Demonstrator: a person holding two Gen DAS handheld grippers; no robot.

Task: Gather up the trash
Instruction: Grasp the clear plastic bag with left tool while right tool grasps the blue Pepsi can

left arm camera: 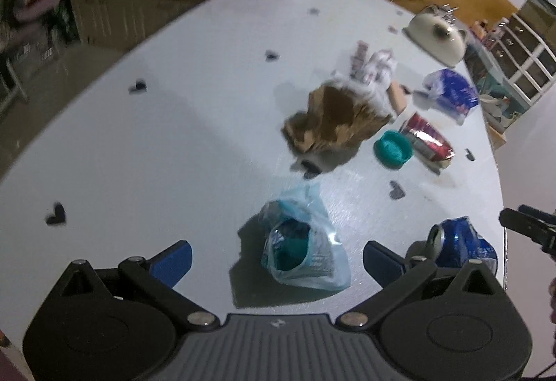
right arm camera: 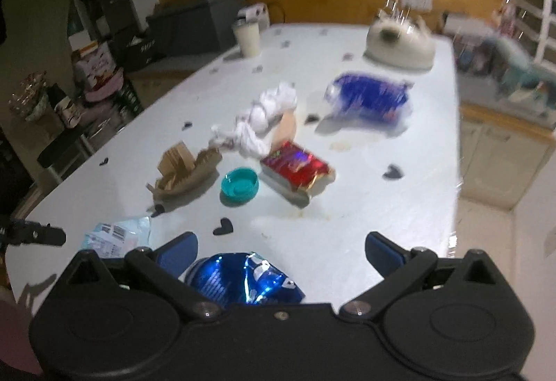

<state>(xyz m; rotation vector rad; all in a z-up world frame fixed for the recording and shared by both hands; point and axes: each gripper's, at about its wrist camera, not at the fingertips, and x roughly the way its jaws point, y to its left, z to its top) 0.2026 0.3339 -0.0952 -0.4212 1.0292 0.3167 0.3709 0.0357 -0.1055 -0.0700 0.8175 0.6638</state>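
Trash lies on a white table [left arm camera: 173, 123]. My left gripper [left arm camera: 278, 259] is open above a light blue plastic wrapper [left arm camera: 305, 249] that lies between its fingers. A crushed blue can [left arm camera: 462, 242] lies to its right at the table edge. My right gripper [right arm camera: 281, 252] is open over that same blue can [right arm camera: 243, 280], which sits low between its fingers. Farther off lie a crumpled brown paper bag [left arm camera: 333, 120], a teal lid [right arm camera: 239, 186], a red foil wrapper [right arm camera: 295, 169], white crumpled tissue [right arm camera: 260, 120] and a blue plastic bag [right arm camera: 371, 99].
A cream tumbler [right arm camera: 247, 38] and a cream round container [right arm camera: 399, 43] stand at the far end of the table. Small dark heart shapes [left arm camera: 55, 214] dot the tabletop. Cabinets and shelves stand beyond the right edge [right arm camera: 504, 155]. The right gripper's tip [left arm camera: 528, 224] shows in the left view.
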